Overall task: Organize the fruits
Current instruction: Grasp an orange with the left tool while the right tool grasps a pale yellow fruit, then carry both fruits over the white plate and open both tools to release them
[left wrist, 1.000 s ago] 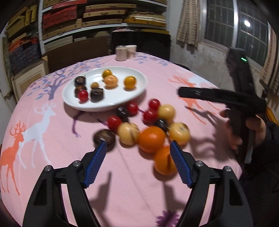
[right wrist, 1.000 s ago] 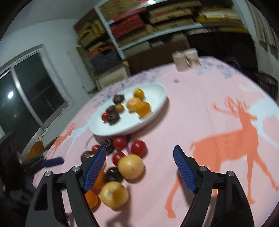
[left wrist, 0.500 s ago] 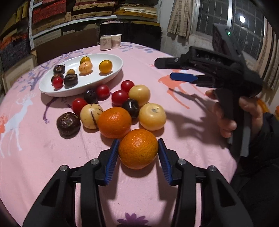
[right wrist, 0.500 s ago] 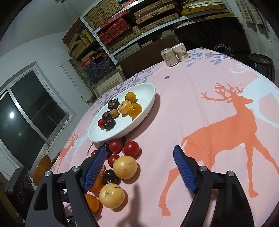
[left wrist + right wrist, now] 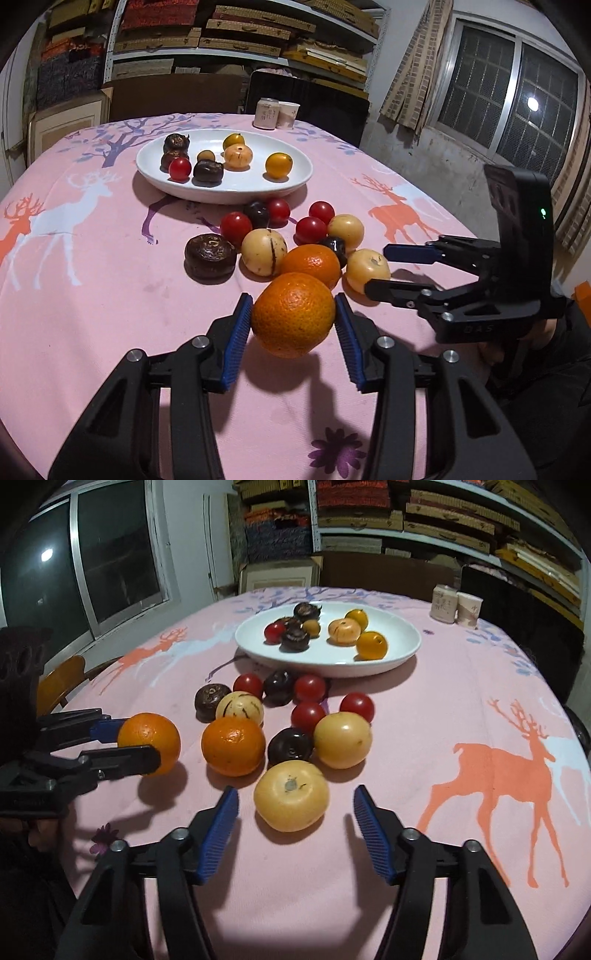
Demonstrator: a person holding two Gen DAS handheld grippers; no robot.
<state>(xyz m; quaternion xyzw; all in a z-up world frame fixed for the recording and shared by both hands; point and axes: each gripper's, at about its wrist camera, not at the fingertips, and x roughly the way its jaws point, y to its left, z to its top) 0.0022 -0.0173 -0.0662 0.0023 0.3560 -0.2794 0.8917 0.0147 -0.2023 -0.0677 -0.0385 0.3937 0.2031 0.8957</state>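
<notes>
The left gripper (image 5: 293, 325) held an orange (image 5: 293, 314) between its blue-padded fingers (image 5: 236, 343), both pads pressed against the fruit's sides. The orange was round, bright and pebbled, with a shadow on the pink deer-print cloth beneath it, and in the right wrist view it (image 5: 149, 743) appeared raised just off the desk (image 5: 461, 686). A second orange (image 5: 312, 264) lay just behind it, touching a pale yellow fruit with a dark split (image 5: 264, 252). Red cherry tomatoes (image 5: 310, 229), dark wrinkled fruits (image 5: 210, 255) and more yellow ones sat clustered between the oranges and a white oval plate (image 5: 291, 184), which carried a handful of mixed fruits. The right gripper (image 5: 295, 812) had its fingers spread wide, flanking a pale yellow fruit (image 5: 291, 795) resting on the cloth without touching it.
</notes>
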